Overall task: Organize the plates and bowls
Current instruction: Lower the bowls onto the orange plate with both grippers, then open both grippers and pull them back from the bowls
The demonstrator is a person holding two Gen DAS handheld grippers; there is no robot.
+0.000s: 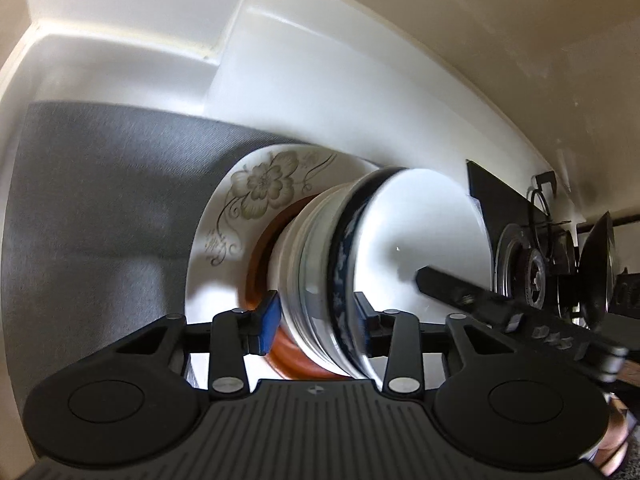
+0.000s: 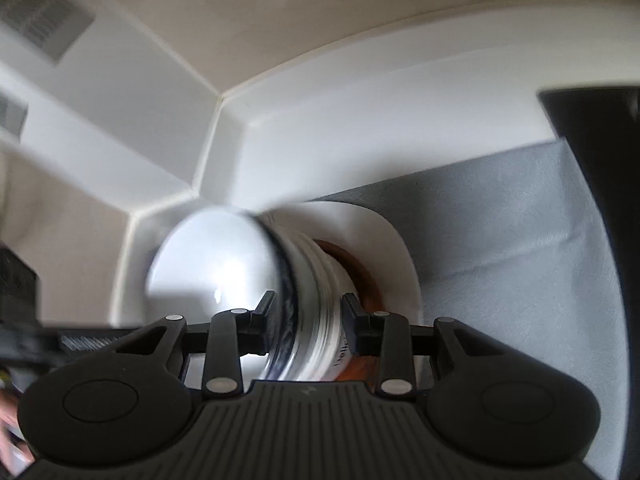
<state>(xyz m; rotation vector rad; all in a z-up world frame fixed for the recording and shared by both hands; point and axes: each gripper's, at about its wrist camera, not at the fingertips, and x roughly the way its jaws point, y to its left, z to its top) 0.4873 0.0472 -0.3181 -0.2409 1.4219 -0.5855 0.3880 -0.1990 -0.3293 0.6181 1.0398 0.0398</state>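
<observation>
A stack of bowls (image 1: pixel 320 280) with a blue-patterned bowl (image 1: pixel 420 232) on top sits on a brown-rimmed dish (image 1: pixel 288 356) and a white flowered plate (image 1: pixel 224 248). My left gripper (image 1: pixel 316 322) spans the stack, its jaws on either side of the bowls. The stack also shows in the right wrist view (image 2: pixel 312 300), where my right gripper (image 2: pixel 306 318) spans it from the opposite side. The right gripper's fingers (image 1: pixel 452 284) reach over the top bowl in the left wrist view. Both views are tilted and blurred.
A grey mat (image 1: pixel 100 208) lies under the plate (image 2: pixel 384 240) on a white counter with a raised back edge (image 1: pixel 280 60). A black stove with burners (image 1: pixel 532 264) stands at the right of the left wrist view.
</observation>
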